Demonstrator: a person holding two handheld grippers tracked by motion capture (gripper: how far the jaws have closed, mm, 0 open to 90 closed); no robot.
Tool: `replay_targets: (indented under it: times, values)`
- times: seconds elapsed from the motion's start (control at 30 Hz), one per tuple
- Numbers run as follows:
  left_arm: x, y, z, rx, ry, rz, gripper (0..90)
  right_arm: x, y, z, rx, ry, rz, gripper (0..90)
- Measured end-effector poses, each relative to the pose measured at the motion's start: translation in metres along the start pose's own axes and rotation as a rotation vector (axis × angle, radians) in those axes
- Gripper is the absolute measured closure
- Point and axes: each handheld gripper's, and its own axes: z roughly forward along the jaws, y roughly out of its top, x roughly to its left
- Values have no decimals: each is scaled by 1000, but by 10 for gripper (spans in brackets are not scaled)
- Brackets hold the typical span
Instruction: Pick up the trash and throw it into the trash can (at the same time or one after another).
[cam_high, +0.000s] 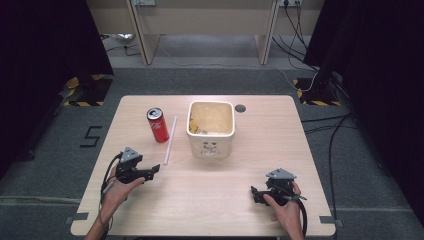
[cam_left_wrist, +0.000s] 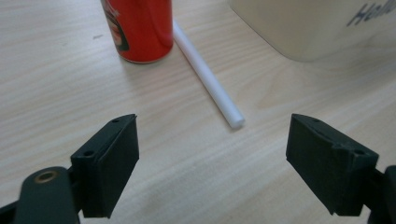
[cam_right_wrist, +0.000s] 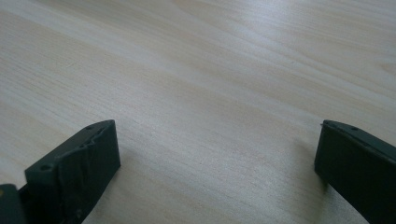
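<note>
Left tongs (cam_left_wrist: 212, 154) spread wide, holding nothing, low over the counter (cam_high: 225, 200), w/ the white straw (cam_left_wrist: 208, 79) end just ahead. Red can (cam_left_wrist: 140, 28) stands just left of the straw, cream bucket (cam_high: 210, 127) to its right. Right tongs (cam_right_wrist: 217, 163) also spread wide, empty, well apart from the straw.

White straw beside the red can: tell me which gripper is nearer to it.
Left. The left gripper sits open just short of the white straw's near end; the right gripper rests open at the table's opposite near corner.
</note>
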Motion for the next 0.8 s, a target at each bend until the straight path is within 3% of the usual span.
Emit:
replay_targets:
  times: [0.8]
  values:
    - [18, 40, 20, -43, 32, -37, 172, 0, 0, 0, 0, 0, -2, 4]
